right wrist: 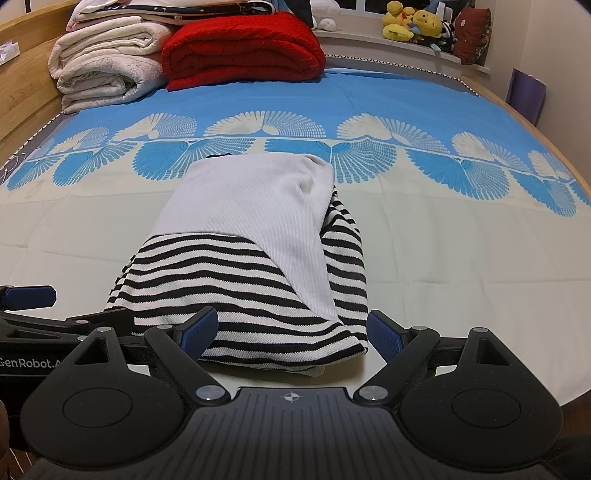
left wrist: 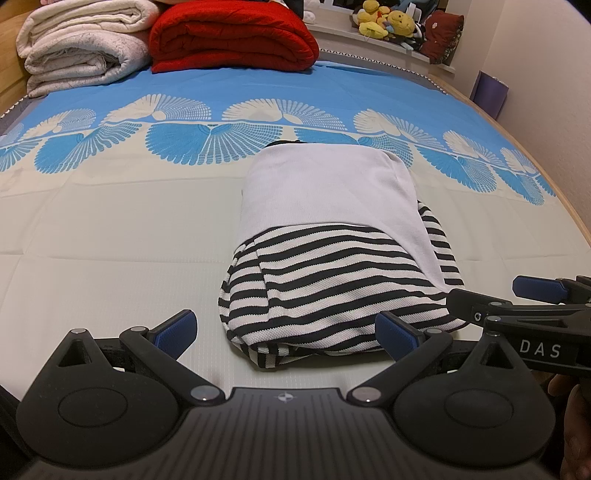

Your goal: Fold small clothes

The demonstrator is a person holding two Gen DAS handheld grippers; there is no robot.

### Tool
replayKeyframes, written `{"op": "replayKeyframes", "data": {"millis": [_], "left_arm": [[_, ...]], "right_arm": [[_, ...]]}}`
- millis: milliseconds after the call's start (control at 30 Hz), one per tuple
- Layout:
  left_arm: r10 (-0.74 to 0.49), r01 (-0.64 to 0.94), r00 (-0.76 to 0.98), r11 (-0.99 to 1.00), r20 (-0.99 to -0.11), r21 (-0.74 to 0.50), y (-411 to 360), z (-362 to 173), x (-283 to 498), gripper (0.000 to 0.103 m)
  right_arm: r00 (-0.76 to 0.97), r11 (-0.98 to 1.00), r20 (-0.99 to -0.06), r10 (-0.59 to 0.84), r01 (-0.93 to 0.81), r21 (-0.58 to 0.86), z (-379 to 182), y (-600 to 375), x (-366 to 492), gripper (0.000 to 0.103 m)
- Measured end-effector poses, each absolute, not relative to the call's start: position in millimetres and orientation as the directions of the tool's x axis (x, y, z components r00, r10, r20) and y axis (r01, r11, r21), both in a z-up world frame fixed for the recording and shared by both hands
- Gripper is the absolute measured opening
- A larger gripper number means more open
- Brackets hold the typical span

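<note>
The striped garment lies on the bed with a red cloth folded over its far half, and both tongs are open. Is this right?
Not quite: the cloth over the striped garment is white, not red, as the right wrist view shows. The rest holds.

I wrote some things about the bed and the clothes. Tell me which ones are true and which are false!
1. The striped shirt lies on the bed sheet. True.
2. A white cloth lies on top of the striped shirt. True.
3. The folded blanket at the far end is green. False: the blanket is red, beside a cream blanket.
4. The left gripper is squeezing the shirt. False: it is open and holds nothing.
5. The right gripper is open. True.
6. The stuffed toys are on the bed sheet. False: they sit on a ledge behind the bed.
</note>
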State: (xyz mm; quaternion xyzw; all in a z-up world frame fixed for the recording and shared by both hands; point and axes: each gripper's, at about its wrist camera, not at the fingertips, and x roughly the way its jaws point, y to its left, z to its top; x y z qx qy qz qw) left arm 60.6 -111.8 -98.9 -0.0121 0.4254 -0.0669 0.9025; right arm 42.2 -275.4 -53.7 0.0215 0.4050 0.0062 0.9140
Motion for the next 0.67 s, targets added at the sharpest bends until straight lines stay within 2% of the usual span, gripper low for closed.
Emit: {"op": "replayKeyframes", "data": {"millis": [667], "left_arm": [[-0.128, 0.112, 0.631, 0.991, -0.765, -0.074, -109.7, -98.6, 60.8, 0.102]], "right_arm": [[0.671, 0.999, -0.741, 0.029, 0.007, 0.045, -53.7, -275.3, 42.2, 0.088]]}}
